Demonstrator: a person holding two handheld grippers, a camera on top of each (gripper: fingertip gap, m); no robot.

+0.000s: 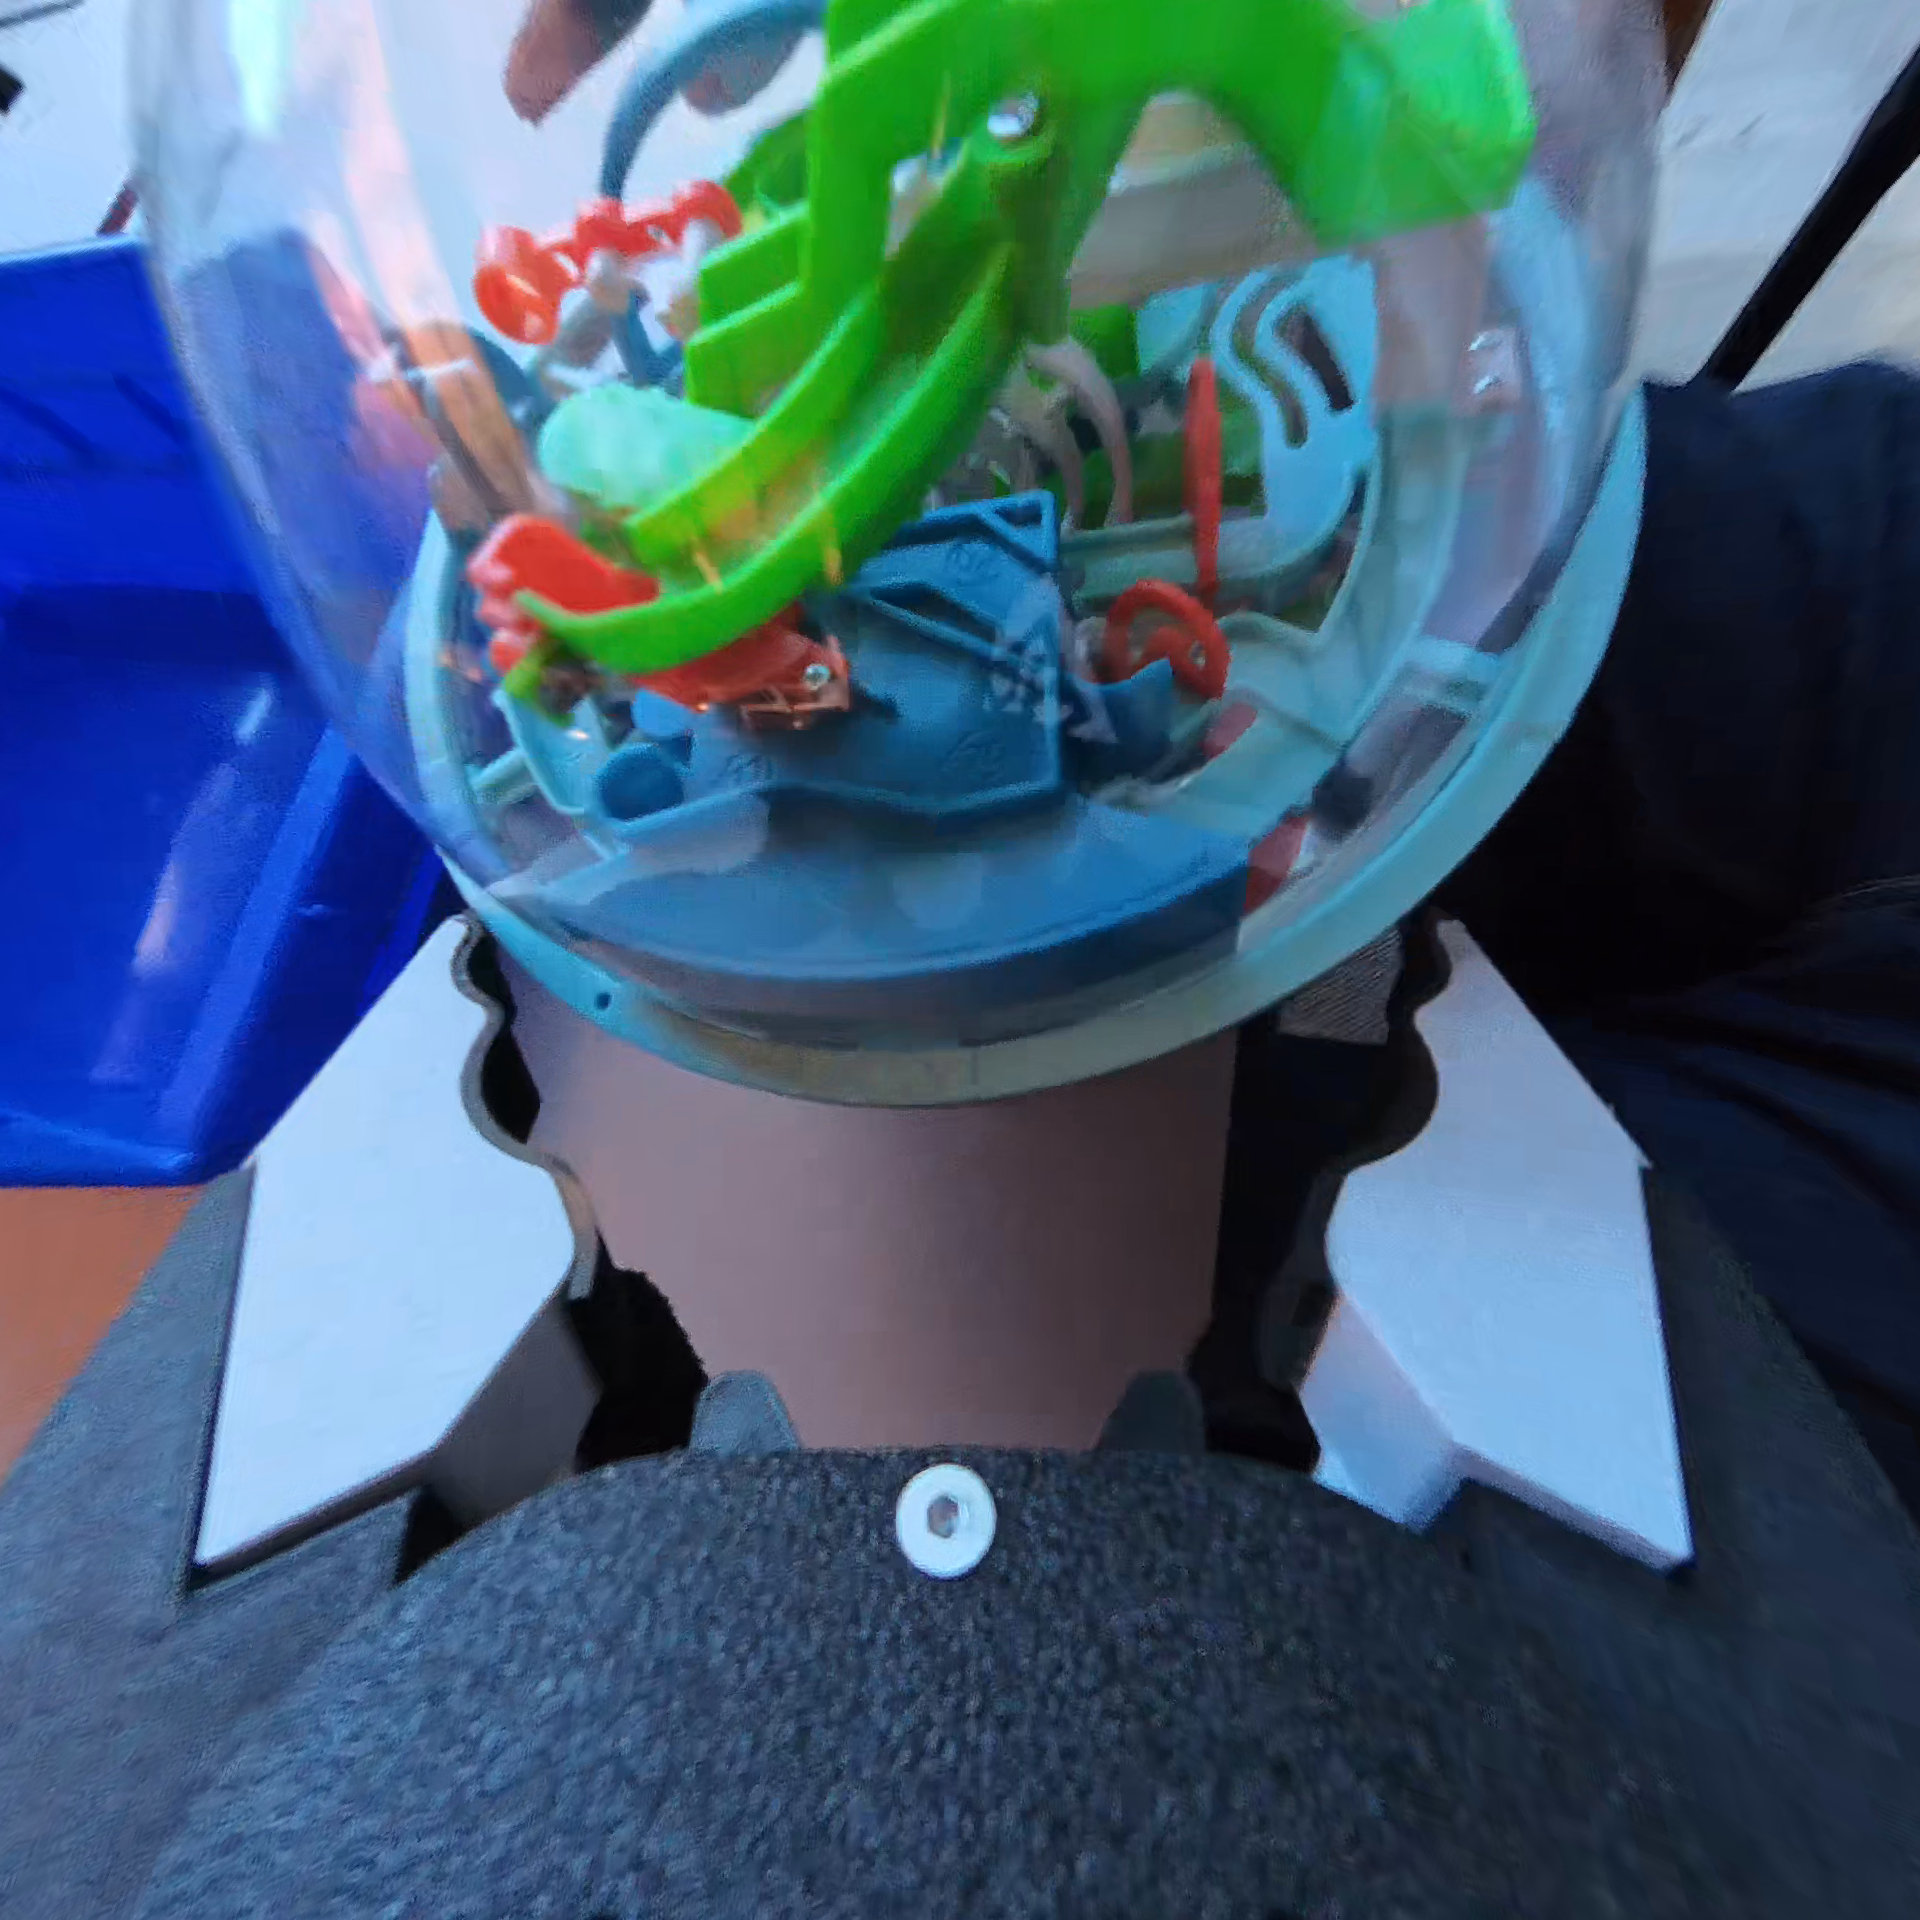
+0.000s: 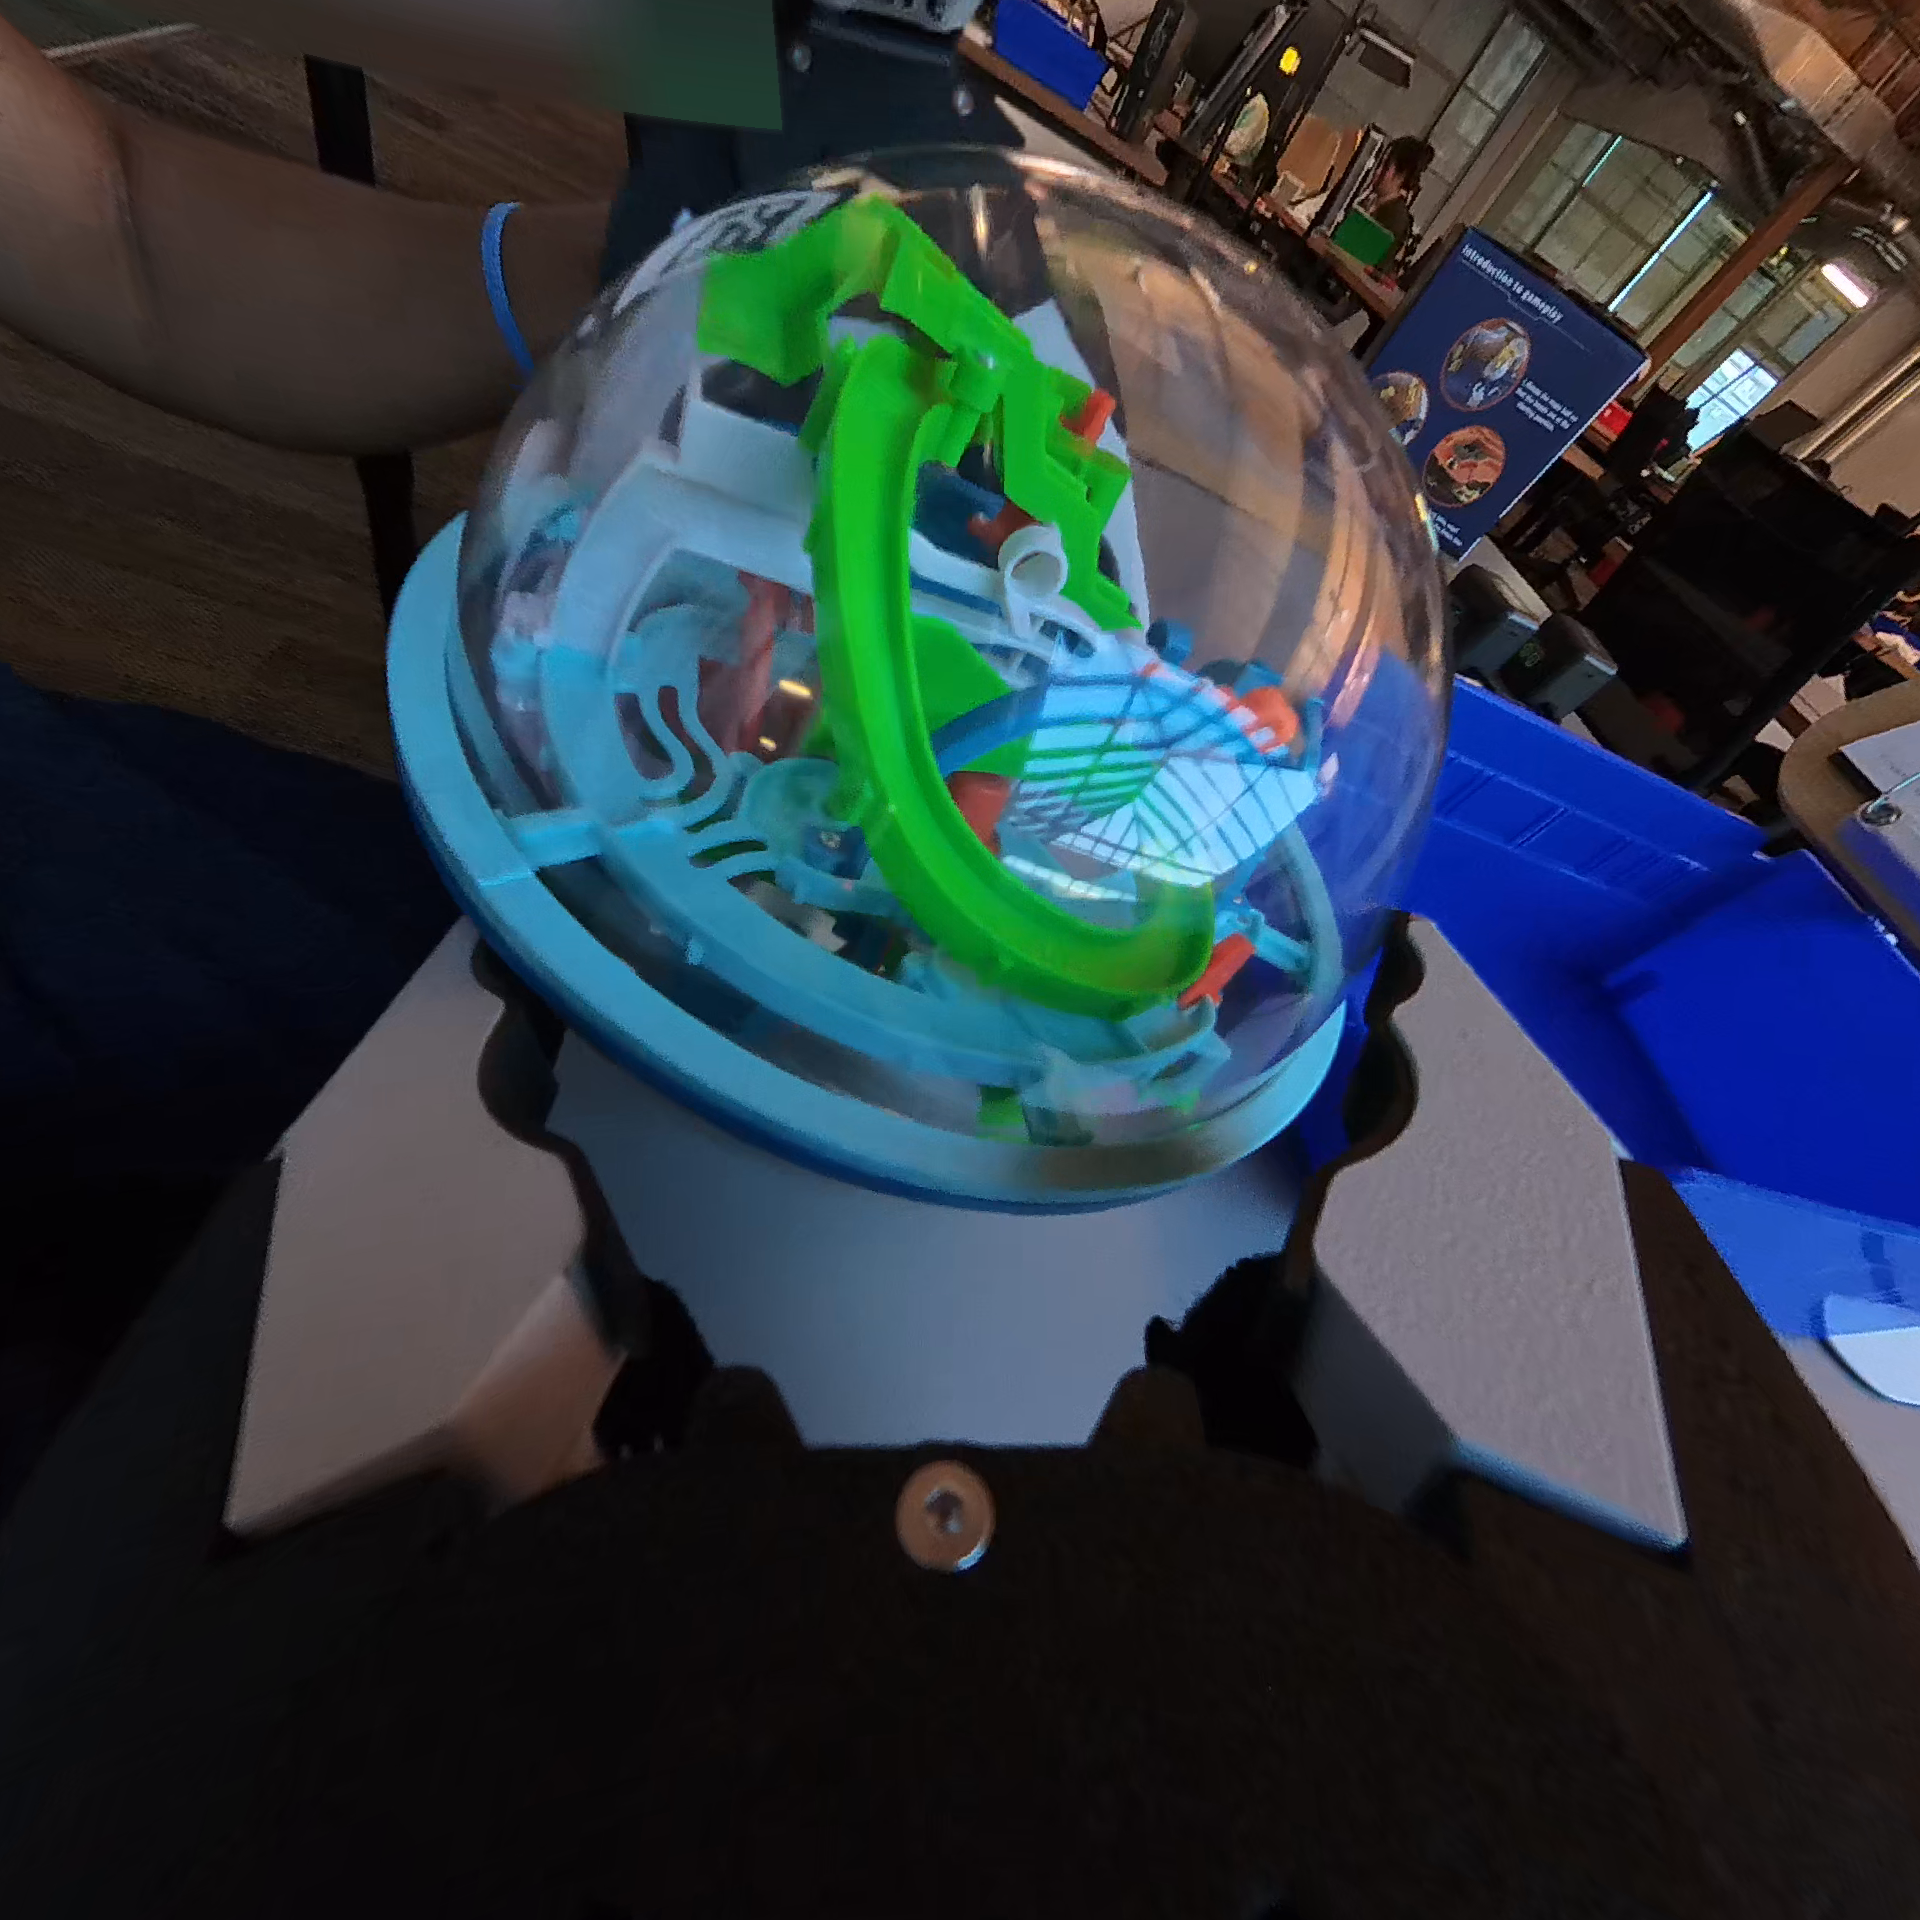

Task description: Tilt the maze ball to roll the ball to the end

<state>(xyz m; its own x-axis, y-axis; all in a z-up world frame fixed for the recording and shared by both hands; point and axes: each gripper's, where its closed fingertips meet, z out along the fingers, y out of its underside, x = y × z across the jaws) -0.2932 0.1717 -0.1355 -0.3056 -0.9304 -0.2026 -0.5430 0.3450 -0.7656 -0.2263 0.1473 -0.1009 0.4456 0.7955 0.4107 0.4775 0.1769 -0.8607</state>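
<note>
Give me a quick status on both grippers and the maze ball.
Left gripper and right gripper each clamp the maze ball at its equator ring. Small steel ball up on green track. Blue bin close beside, not blocking.

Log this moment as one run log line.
maze ball: held off table | left gripper: on ring | right gripper: on ring | small ball: green track

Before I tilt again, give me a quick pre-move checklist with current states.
1. Left claw seated on the maze ball rim: ok, fingers flank it.
2. Right claw seated on the rim: ok.
3. Steel ball located: ok, on the green track in the left wrist view.
4. Ball at the end: cannot tell.
5. Space around the blue bin: ok; it sits close on the right.
6. Dome intact: ok.
</note>
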